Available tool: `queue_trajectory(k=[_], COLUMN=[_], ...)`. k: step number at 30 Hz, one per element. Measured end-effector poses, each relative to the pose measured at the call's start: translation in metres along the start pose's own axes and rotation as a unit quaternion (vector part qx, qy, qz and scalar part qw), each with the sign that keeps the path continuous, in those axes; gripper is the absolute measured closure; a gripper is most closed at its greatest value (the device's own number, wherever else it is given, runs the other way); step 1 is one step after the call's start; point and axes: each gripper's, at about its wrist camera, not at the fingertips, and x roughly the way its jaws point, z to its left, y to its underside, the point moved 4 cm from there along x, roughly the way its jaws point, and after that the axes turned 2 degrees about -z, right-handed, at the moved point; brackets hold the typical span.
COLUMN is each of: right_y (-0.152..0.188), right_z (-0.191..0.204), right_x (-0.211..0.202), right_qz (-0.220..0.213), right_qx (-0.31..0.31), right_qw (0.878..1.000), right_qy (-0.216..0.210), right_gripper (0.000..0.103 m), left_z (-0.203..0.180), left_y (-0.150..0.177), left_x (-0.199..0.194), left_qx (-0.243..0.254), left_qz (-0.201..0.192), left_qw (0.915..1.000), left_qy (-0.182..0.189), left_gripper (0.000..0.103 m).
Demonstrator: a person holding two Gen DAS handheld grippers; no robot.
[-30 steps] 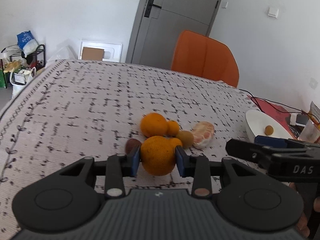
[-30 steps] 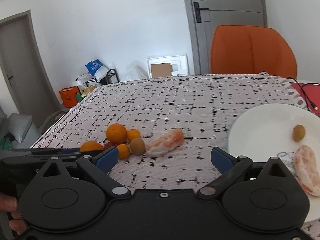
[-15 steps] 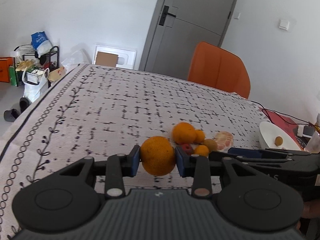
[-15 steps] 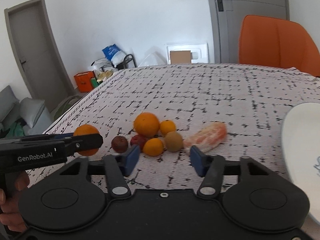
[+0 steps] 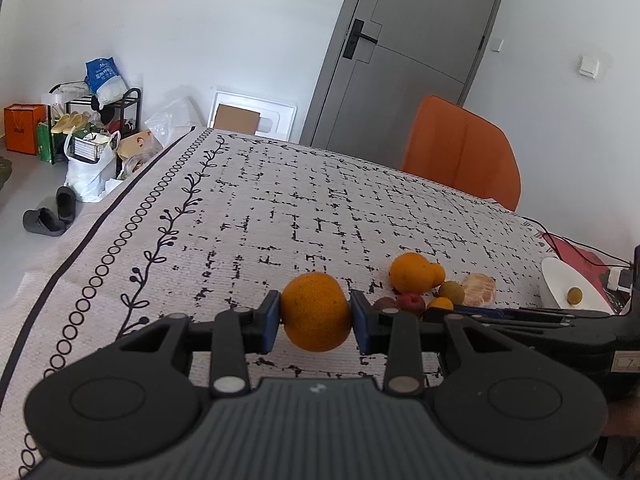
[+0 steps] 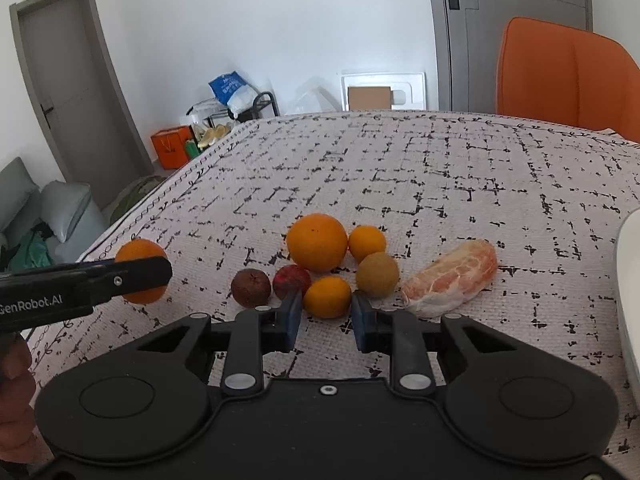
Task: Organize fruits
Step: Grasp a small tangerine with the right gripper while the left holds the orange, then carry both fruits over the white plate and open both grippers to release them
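Orange [image 5: 315, 311] firm, round, roll-prone: pinched at its widest by left fingers [image 5: 269, 326]; right fingers [image 6: 292, 316] closing around small tangerine [image 6: 327, 297].

We see: round orange fruit [image 5: 315, 311] | pale woven tablecloth [image 6: 440, 168], black broken-grid pattern | far orange padded chair [image 6: 560, 72] | grey panelled door [image 5: 408, 52] | peeled pink-orange citrus [image 6: 452, 278]

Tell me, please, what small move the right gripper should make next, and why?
Probably lift the right gripper straight up a little: its jaws have just closed around the small orange, which sits close beside the red fruit and tan fruit, so dragging sideways could scatter them.
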Motion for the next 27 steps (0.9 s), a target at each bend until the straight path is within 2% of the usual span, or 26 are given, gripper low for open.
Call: queue_trajectory(k=[9,27], right_y=[0.0,0.005], right_z=[-0.017,-0.066], right_x=[-0.032,-0.098], right_qz=[-0.029,-0.087], right_qx=[0.014,0.047], right_qw=[0.999,0.993], right_qy=[0.015,0.068], right_gripper=[0.079,0.078], left_z=[-0.022,-0.102], left_y=[-0.002,0.007], left_x=[0.001,0.012], left_qx=[0.013,0.064], left_qz=[-0.005,0.012], left_qw=[0.9998,0.9948], left_qy=[0.016,0.078], left_gripper=[0.067,0.067])
